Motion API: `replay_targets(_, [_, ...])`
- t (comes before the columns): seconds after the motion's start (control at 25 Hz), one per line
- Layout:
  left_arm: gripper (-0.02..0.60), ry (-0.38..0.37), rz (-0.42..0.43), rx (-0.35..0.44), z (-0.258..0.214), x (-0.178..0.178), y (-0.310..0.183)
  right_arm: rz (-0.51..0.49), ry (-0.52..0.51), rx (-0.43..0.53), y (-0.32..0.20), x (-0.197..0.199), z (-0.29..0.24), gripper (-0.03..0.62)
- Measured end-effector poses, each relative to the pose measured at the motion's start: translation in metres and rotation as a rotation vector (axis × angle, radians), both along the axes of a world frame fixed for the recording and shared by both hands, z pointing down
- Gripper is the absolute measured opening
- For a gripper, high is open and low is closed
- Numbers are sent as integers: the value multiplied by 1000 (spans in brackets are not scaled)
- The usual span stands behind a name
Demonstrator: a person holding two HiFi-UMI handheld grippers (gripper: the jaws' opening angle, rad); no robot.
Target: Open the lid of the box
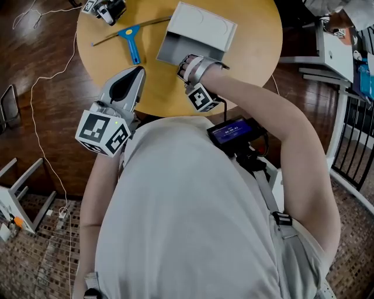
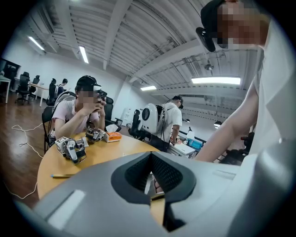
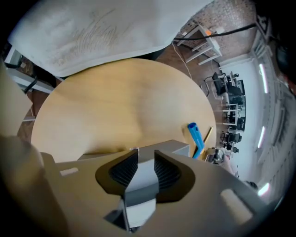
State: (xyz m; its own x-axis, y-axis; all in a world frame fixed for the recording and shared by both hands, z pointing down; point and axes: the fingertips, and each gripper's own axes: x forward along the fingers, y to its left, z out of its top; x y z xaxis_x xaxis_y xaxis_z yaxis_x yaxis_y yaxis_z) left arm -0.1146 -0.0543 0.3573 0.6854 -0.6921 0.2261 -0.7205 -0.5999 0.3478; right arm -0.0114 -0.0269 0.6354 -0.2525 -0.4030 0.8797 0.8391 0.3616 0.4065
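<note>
A grey box [image 1: 201, 26] stands on the round wooden table [image 1: 251, 52], its darker front side [image 1: 170, 51] towards me. My right gripper [image 1: 186, 63] points steeply down at that front side near its right end. In the right gripper view the jaws [image 3: 143, 155] are closed on a flat grey edge of the box's lid [image 3: 141, 180], with both pads against it. My left gripper [image 1: 135, 71] hovers at the table's near edge, left of the box and apart from it. Its jaws [image 2: 151, 185] are shut with nothing between them.
A blue-handled tool [image 1: 132, 42] lies across a long thin stick [image 1: 146, 24] left of the box. Another gripper device [image 1: 108, 9] sits at the table's far left edge. People [image 2: 81, 111] sit and stand beyond the table. A cable [image 1: 41, 117] trails over the floor at left.
</note>
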Motion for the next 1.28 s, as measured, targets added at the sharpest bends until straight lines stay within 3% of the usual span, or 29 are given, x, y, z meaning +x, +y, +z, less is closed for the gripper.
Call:
replay_targets(0.12, [0, 1, 14, 12, -5, 3, -4, 90, -132, -37, -9, -12, -39, 87])
replay_targets(0.28, [0, 2, 33, 30, -12, 6, -14, 296, -363, -86, -35, -21, -99, 69])
replay_targets(0.48, [0, -8, 71, 56, -23, 17, -23, 559, -712, -150, -66, -11, -184, 18])
replay_targets(0.68, [0, -42, 141, 114, -38, 35, -33, 706, -1028, -167, -83, 7, -266, 2])
replay_targets(0.8, [0, -59, 166, 140, -54, 43, -42, 810, -1254, -279, -86, 18, -311, 2])
replay_targets(0.96, [0, -49, 179, 165, -72, 53, -52, 979, -1557, -581, -85, 43, -345, 2])
replay_targets(1.08, [0, -29, 182, 187, -81, 61, -60, 1048, -1652, -634, -85, 65, -350, 2])
replay_targets(1.28, [0, -27, 214, 205, -79, 74, -70, 1066, -1669, -652, -77, 74, -346, 1])
